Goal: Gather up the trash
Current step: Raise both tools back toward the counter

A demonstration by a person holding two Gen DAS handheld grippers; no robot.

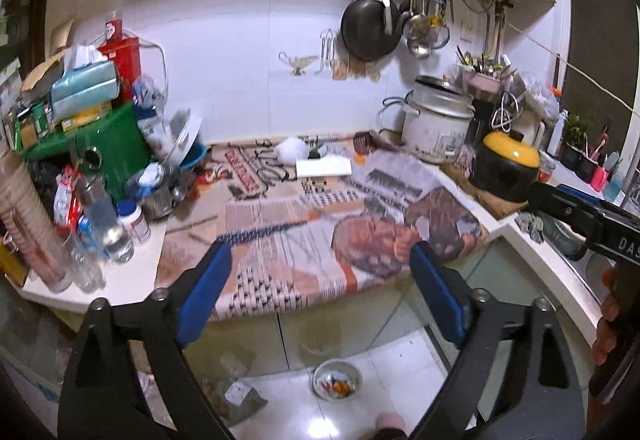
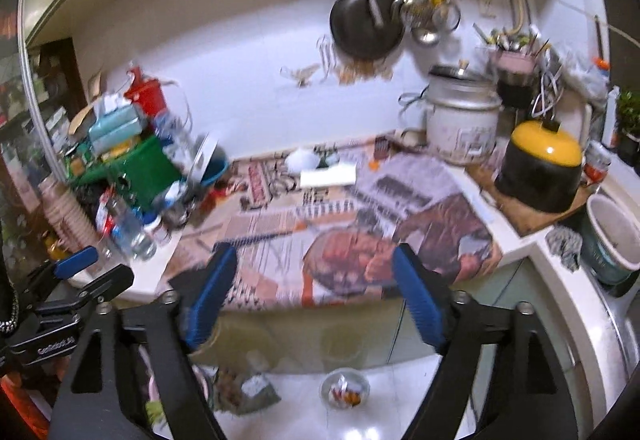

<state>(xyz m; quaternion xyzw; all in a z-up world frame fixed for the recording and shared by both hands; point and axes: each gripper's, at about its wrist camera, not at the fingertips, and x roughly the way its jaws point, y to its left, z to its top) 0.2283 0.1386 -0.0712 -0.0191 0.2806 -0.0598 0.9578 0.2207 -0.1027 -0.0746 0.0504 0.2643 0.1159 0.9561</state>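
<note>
A kitchen counter covered with newspaper (image 1: pixel 320 224) carries trash at its back: a white crumpled wad (image 1: pixel 291 149), a flat white box (image 1: pixel 323 167), a small orange bit (image 1: pixel 359 159) and a dark red wrapper (image 1: pixel 363 142). The same wad (image 2: pixel 302 159) and box (image 2: pixel 328 175) show in the right wrist view. My left gripper (image 1: pixel 320 264) is open and empty, in front of the counter's front edge. My right gripper (image 2: pixel 316 272) is open and empty at about the same distance. A glass bowl (image 1: pixel 337 378) with scraps sits on the floor below.
Bottles (image 1: pixel 108 228), a green crate (image 1: pixel 116 155) and tissue packs crowd the counter's left end. A rice cooker (image 1: pixel 436 123) and a black pot with a yellow lid (image 1: pixel 506 165) stand at right. A sink with a white pail (image 2: pixel 612 240) is far right. Pans hang on the wall.
</note>
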